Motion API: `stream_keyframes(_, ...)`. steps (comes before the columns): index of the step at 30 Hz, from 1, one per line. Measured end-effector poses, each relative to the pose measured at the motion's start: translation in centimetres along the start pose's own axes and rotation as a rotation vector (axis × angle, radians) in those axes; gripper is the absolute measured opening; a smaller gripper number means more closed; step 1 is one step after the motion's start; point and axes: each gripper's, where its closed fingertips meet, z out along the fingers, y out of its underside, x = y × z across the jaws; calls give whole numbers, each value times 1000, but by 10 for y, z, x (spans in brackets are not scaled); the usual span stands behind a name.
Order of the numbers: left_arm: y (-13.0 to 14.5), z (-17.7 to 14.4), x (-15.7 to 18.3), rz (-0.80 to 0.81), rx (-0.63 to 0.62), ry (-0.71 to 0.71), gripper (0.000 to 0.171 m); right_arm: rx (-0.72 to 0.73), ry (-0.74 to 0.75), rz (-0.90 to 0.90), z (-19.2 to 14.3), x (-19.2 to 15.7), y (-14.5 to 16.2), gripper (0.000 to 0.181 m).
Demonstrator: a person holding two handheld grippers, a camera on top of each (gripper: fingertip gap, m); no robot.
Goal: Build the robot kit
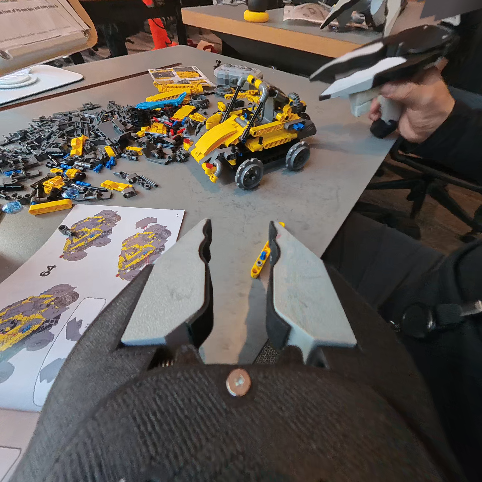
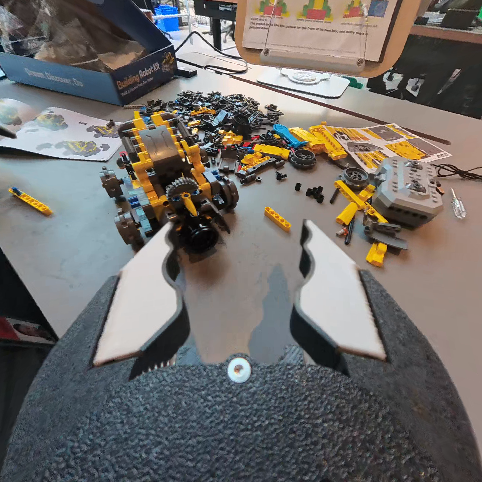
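A yellow and grey brick-built buggy [image 1: 250, 135] stands on the grey table [image 1: 234, 198]; it also shows in the right wrist view [image 2: 167, 177]. My left gripper [image 1: 238, 227] is open and empty above the table, beside a short yellow beam with blue pins [image 1: 260, 260] that lies by its right finger. The same beam shows in the right wrist view [image 2: 30, 200]. My right gripper [image 2: 236, 227] is open and empty, just behind the buggy's rear, with a loose yellow beam [image 2: 277, 219] lying between its tips. A hand holds it high at the table's right edge [image 1: 339, 80].
A pile of loose black, grey and yellow parts [image 1: 78, 146] lies left of the buggy. An open instruction booklet [image 1: 86, 273] is at the near left. A grey battery box [image 2: 409, 193], a sticker sheet [image 2: 386, 146], a blue carton [image 2: 78, 62] and a sign stand [image 2: 305, 78] ring the table.
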Motion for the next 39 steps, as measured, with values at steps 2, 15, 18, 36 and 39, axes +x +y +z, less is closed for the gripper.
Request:
stream_keyframes(2,4,2,0,14,-14,4,40,-14,20,18,4,5,1,99)
stream_keyframes(15,-8,10,-15,7,-28,-24,38,32,15,50,9,10,-7,30)
stream_keyframes(18,-12,7,-20,-18,-40,-46,37,53,21,80,8,15,-10,34)
stream_keyframes(36,0,23,10,-53,-160,-142,37,194,-26,76,-6,9,-26,48)
stream_keyframes(39,-6,22,14,-54,-122,-141,36,215,-38,80,-9,8,-28,48)
